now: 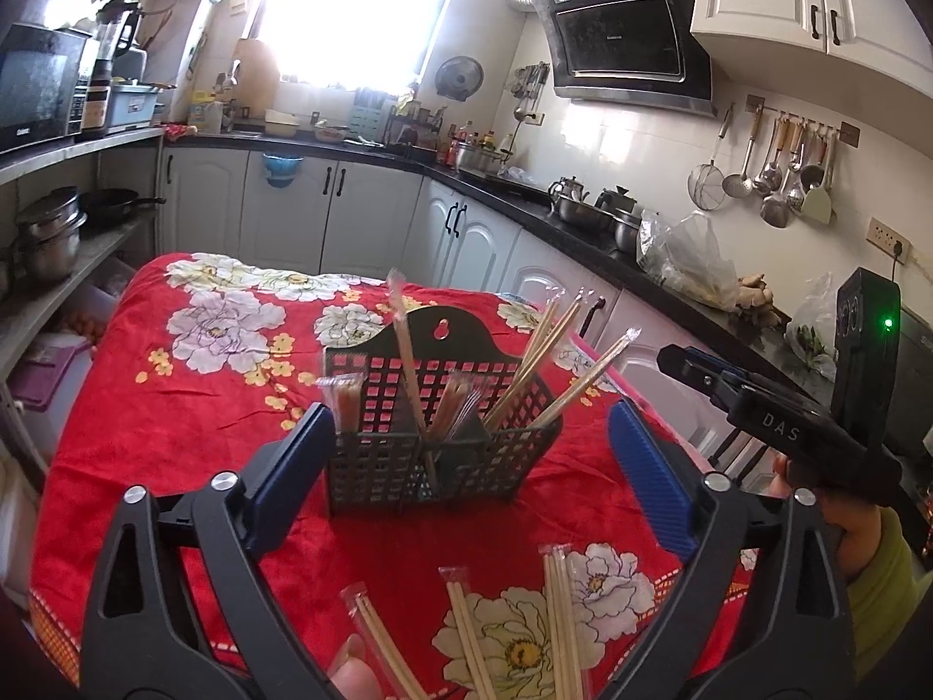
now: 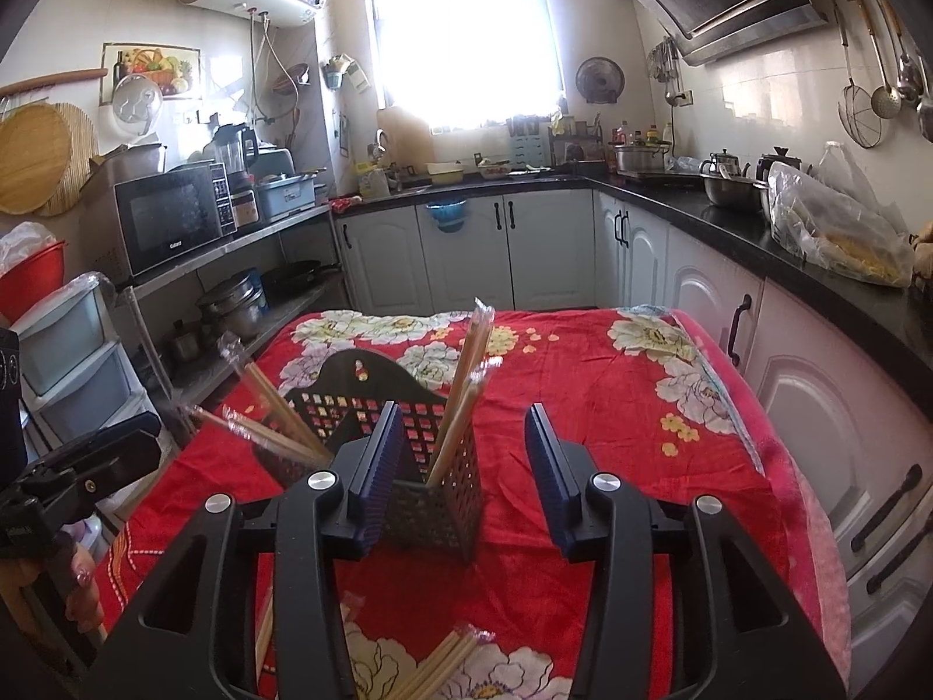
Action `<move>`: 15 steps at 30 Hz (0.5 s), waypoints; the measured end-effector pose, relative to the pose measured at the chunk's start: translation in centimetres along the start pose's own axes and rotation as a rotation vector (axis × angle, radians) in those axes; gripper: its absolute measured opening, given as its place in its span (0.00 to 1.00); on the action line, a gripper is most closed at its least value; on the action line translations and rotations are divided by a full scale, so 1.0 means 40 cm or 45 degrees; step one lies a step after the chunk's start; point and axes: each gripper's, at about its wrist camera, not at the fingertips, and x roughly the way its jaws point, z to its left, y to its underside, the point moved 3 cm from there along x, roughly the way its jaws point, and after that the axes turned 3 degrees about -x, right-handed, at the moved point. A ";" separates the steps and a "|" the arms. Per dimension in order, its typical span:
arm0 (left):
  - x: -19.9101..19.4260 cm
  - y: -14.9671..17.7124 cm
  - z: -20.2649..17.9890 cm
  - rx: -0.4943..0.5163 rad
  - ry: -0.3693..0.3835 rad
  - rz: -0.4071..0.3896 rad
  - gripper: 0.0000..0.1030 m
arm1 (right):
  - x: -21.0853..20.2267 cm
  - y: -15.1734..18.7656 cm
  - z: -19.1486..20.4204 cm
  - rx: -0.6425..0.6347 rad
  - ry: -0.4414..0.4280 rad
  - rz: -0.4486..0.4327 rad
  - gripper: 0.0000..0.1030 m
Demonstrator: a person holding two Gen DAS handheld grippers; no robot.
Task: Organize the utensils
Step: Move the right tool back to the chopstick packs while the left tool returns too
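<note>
Directly ahead of the left gripper (image 1: 466,461), whose fingers are spread wide and hold nothing, the black mesh caddy (image 1: 434,437) stands upright on the red floral worktop (image 1: 175,408). Wrapped chopsticks (image 1: 539,359) lean out of its compartments, and more wrapped pairs (image 1: 466,630) lie below the gripper, nearer the camera. The right gripper (image 2: 466,484), also spread and empty, has the caddy just ahead and slightly left.

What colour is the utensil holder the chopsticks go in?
The utensil holder is dark grey-black plastic lattice, seen best in the left wrist view.
</note>
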 end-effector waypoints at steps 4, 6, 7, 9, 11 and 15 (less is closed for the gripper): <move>-0.012 0.012 0.008 -0.011 -0.007 0.003 0.89 | -0.008 0.020 0.010 -0.004 -0.008 0.020 0.41; -0.016 0.018 0.011 -0.012 -0.015 0.006 0.89 | -0.013 0.028 0.016 -0.010 -0.014 0.026 0.41; -0.018 0.022 0.015 -0.015 -0.016 0.007 0.89 | -0.016 0.033 0.019 -0.011 -0.016 0.029 0.42; -0.021 0.029 0.019 -0.019 -0.020 0.012 0.89 | -0.019 0.044 0.027 -0.016 -0.024 0.040 0.42; -0.023 0.037 0.022 -0.021 -0.025 0.018 0.89 | -0.018 0.055 0.035 -0.025 -0.030 0.053 0.43; -0.020 0.061 0.030 -0.025 -0.037 0.042 0.89 | -0.017 0.083 0.046 -0.037 -0.042 0.084 0.43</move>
